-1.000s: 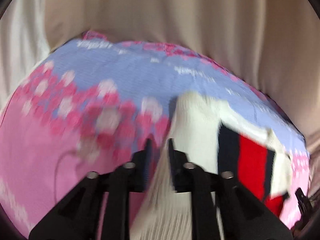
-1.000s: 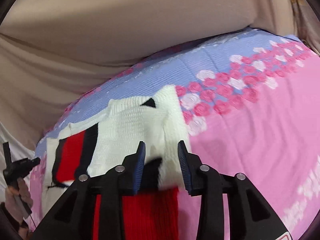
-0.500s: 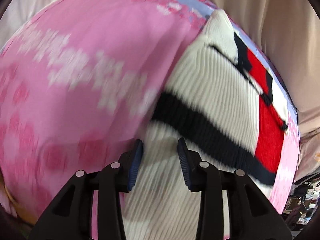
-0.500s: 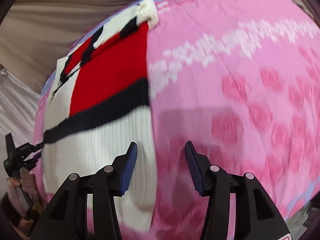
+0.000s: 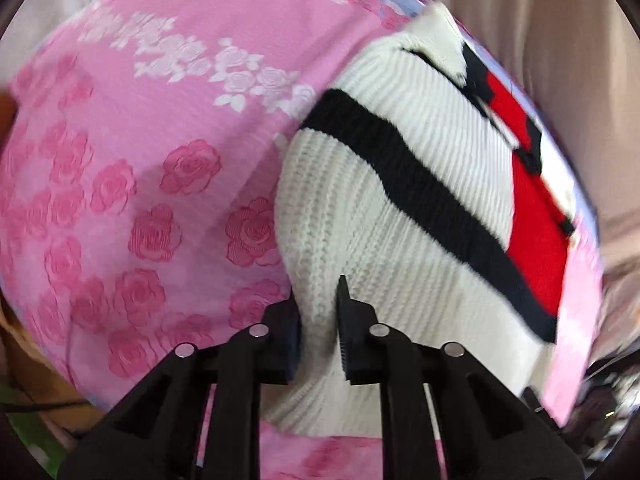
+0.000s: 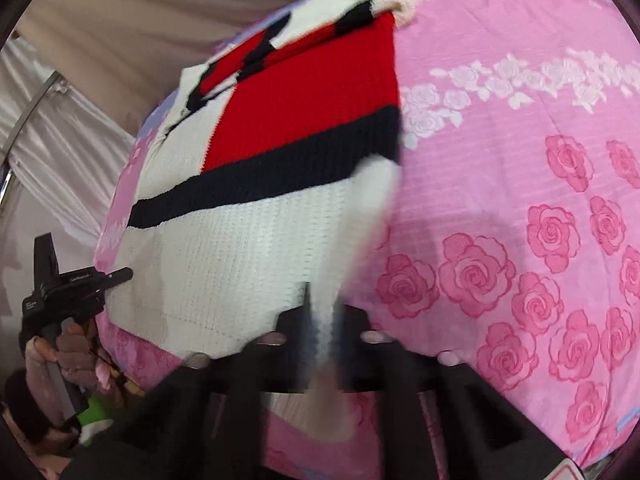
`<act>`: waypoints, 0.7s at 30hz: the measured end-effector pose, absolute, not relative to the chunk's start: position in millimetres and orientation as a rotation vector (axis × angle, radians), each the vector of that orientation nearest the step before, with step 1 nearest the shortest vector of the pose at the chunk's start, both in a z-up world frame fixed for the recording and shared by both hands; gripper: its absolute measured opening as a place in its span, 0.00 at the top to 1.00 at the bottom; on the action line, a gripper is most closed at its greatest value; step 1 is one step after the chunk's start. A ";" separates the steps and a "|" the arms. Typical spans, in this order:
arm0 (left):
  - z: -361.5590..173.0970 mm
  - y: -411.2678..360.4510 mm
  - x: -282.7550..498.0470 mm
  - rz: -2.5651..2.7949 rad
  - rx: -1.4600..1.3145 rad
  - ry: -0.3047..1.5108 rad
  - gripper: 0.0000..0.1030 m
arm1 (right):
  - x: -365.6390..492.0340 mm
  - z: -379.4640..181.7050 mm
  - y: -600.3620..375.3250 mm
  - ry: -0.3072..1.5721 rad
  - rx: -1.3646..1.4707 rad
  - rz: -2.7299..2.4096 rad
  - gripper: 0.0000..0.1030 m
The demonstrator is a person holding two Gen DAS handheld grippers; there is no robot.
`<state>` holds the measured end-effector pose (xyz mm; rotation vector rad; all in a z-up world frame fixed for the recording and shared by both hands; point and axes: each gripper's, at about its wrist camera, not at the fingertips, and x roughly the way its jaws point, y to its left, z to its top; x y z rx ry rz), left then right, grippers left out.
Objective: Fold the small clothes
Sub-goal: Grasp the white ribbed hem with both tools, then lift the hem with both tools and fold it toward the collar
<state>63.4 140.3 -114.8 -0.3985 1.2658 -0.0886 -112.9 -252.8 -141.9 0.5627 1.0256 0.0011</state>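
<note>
We have both hem corners of the sweater pinched, ready to fold.

Half a second back both pairs of tongs stood apart over the near hem; their jaws have just been closing and now the left tongs (image 5: 318,320) are clamped on a bunched white hem corner of the sweater (image 5: 420,184), while the right tongs (image 6: 320,316), blurred, are clamped on the opposite hem corner. We judge that the grasp is made and lifting the hem toward the collar comes next. The sweater lies flat on the bed (image 5: 160,160), hem at its near edge, collar toward the far edge: ribbed white knit, a black band across, a red block above it.
</note>
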 end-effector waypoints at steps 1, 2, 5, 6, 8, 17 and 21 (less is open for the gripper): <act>-108.7 140.6 59.8 -0.086 -0.408 1.256 0.88 | -116.0 -130.7 -259.3 1.003 0.554 0.010 0.94; -101.2 140.8 53.9 -0.087 -0.408 1.243 0.88 | -119.2 -121.3 -263.4 0.989 0.538 0.015 0.94; -81.7 139.5 31.0 -0.121 -0.412 1.221 0.89 | -135.7 -89.8 -281.9 0.956 0.489 0.028 0.94; -76.8 138.4 23.2 -0.136 -0.423 1.222 0.89 | -142.0 -81.7 -288.2 0.952 0.470 0.029 0.94; -70.6 131.9 4.1 -0.164 -0.427 1.244 0.89 | -156.1 -69.9 -298.4 0.964 0.409 0.035 0.94; -113.3 105.0 -91.9 -0.177 -0.358 1.455 0.89 | -245.3 -112.6 -317.0 1.194 0.356 0.008 0.94; -107.3 117.5 -114.6 -0.144 -0.376 1.471 0.89 | -276.6 -120.7 -311.7 1.270 0.364 0.045 0.94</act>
